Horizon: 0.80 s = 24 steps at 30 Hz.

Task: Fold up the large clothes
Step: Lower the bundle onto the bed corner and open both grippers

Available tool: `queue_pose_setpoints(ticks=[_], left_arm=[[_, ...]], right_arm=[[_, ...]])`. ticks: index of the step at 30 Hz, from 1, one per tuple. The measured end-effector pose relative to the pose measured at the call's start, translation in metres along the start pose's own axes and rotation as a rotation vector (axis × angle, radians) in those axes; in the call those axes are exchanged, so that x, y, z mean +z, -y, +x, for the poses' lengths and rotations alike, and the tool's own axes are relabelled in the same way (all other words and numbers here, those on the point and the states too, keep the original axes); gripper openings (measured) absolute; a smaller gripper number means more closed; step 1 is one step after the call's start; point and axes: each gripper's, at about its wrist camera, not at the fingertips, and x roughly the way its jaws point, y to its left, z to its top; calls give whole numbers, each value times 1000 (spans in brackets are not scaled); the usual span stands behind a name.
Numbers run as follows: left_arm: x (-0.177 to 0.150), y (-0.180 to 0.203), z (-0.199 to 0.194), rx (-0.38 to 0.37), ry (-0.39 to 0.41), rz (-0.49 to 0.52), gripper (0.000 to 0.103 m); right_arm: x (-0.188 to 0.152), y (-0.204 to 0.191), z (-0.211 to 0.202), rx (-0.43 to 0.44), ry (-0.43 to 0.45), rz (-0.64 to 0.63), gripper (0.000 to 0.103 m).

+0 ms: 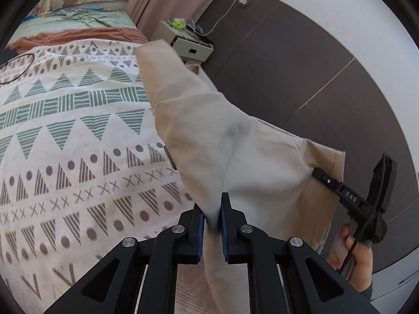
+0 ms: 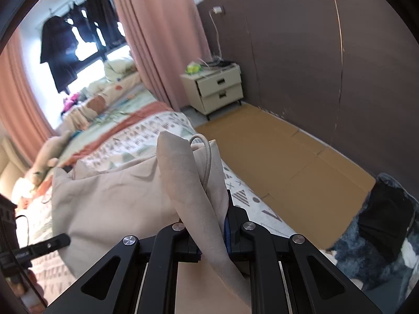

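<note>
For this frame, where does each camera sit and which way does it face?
Left wrist: on the left gripper, facing the patterned bed; the hand holding the right gripper shows.
Right wrist: on the right gripper, facing the nightstand and curtain.
Shared: the beige garment, clamped by both; bed, nightstand.

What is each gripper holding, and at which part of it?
Both hold the beige garment. The left gripper pinches a bunched fold of it; the right gripper clamps a gathered edge beside its drawstring loop.
</note>
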Motion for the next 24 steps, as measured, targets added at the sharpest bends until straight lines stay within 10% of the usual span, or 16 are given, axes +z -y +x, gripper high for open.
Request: queue_pose_setpoints(ticks=[6,24], left_arm=[[-10,-46,37,77,-107,-22,33],[-65,-37,44,57,-199,-8,43]], right_arm=[[-15,-12,57,-261,-31,-104,57],[-113,160,-79,-219,-62,335,58]])
